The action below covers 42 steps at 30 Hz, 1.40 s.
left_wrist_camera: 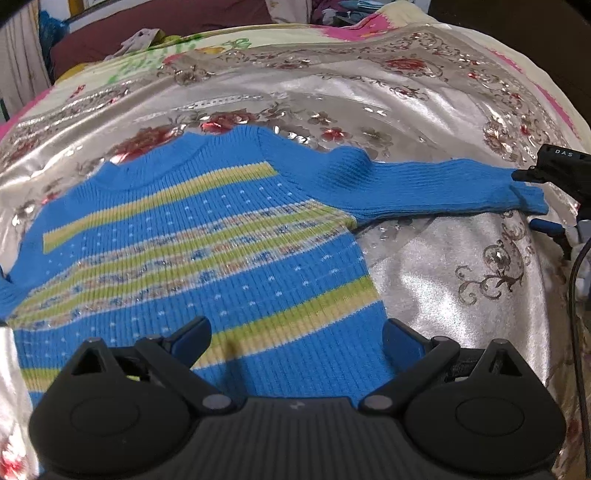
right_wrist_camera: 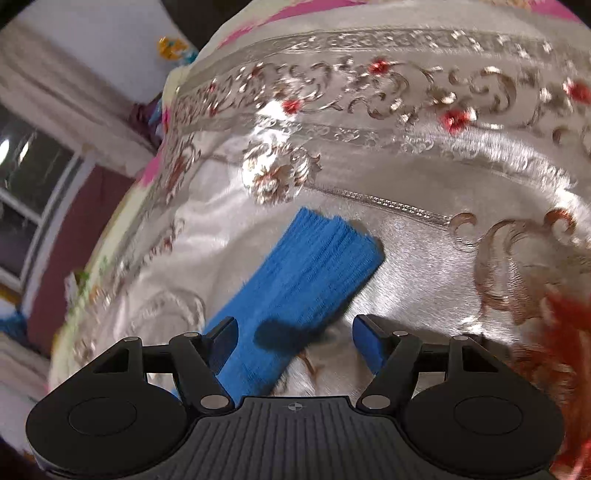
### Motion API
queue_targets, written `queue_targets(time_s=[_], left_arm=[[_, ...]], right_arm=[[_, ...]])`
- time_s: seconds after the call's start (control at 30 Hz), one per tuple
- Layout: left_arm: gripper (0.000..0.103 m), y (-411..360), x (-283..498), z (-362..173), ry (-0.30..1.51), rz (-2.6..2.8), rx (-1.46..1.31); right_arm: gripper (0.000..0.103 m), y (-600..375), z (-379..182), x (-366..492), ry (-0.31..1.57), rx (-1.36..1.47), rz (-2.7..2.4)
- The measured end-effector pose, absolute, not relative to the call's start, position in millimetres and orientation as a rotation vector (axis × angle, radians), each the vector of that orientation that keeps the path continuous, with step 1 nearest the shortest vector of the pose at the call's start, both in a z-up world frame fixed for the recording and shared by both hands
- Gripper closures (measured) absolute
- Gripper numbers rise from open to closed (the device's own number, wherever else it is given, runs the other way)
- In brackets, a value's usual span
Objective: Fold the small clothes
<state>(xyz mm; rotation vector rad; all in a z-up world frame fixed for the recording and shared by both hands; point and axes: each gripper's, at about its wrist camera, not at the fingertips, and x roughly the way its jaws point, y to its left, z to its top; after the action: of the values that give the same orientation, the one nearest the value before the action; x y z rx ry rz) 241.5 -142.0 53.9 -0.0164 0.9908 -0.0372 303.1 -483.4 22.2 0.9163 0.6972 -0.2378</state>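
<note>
A small blue knitted sweater (left_wrist_camera: 207,236) with yellow-green and patterned stripes lies flat, face up, on a shiny silver floral bedcover (left_wrist_camera: 443,280). Its right sleeve (left_wrist_camera: 424,184) stretches out sideways. My left gripper (left_wrist_camera: 295,334) hovers open over the sweater's lower part, with nothing pinched. My right gripper (right_wrist_camera: 295,341) is open over the sleeve (right_wrist_camera: 306,280). The cuff end lies on the cover ahead of the jaws, and the sleeve runs back between the two fingers, close to the left one (right_wrist_camera: 223,341). In the left wrist view the right gripper (left_wrist_camera: 550,173) shows at the sleeve's cuff.
The bedcover has raised folds and wrinkles around the sweater. A maroon headboard (left_wrist_camera: 166,26) and piled clothes (left_wrist_camera: 332,14) sit beyond the far edge. A window (right_wrist_camera: 26,192) and curtain are at the left in the right wrist view. A black cable (left_wrist_camera: 576,280) hangs at the right.
</note>
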Motion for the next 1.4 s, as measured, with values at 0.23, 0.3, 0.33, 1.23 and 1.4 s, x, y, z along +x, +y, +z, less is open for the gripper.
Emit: queue_targets(time_s=[0.23,0.3,0.33,1.23,1.4], left_arm=[[0.0,-133,228,53,0.998,-0.033,-0.024],[0.0,-127,222,52,1.0,-0.023,-0.024],[0.0,-122,218,52,1.004,-0.017,-0.025],[0.0,-5,156,36,0.979,0.136,-0.145],[0.0,-28,167,35,0.985,0.118,-0.112]], right_arm=[[0.061,-489,16,319,0.639,1.006,-0.233],[0.076,-490,13,319,0.647,1.018,-0.251],[0.082,-489,14,317,0.651,1.026,-0.255],[0.056,-337,81,290,0.738,0.624,0.004],[0.044,-409,63,315,0.753,0.714,-0.216]])
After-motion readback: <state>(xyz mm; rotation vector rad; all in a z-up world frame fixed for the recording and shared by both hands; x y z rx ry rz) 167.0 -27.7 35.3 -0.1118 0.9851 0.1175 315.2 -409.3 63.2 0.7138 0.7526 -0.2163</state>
